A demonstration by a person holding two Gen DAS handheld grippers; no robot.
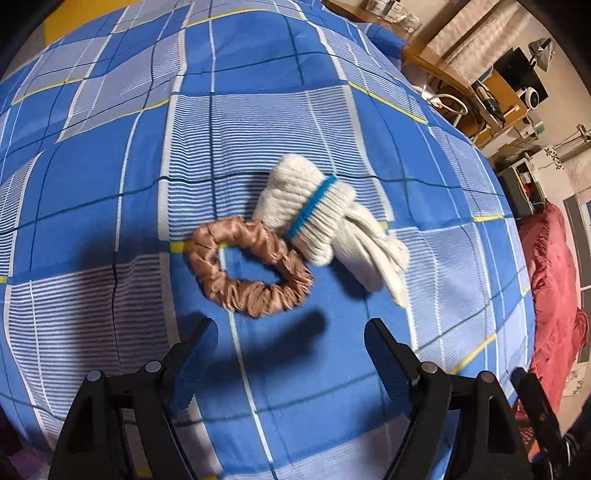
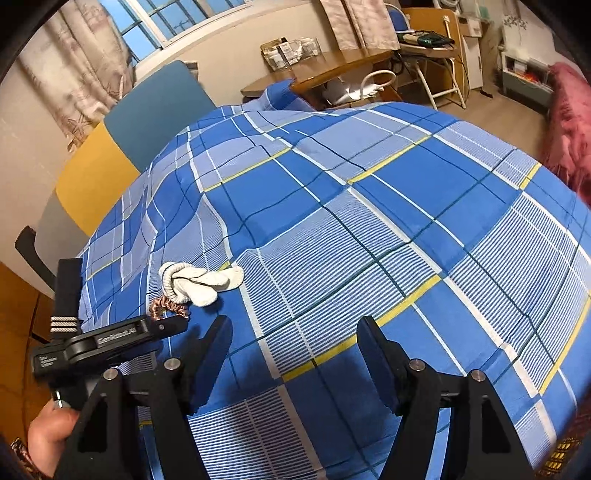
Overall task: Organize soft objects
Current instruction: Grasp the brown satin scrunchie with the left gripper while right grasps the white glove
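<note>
Left wrist: tongs steeply down, agape above scrunchie.

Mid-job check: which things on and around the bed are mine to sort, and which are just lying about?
For the job:
- brown scrunchie
- white knit glove bundle with a blue band, touching the scrunchie

Just lying about:
- red blanket beside the bed
- wooden desk
- blue and yellow chair

A lived-in bedroom: plaid bedspread, curtained window, cluttered wooden desk, folding chair.
</note>
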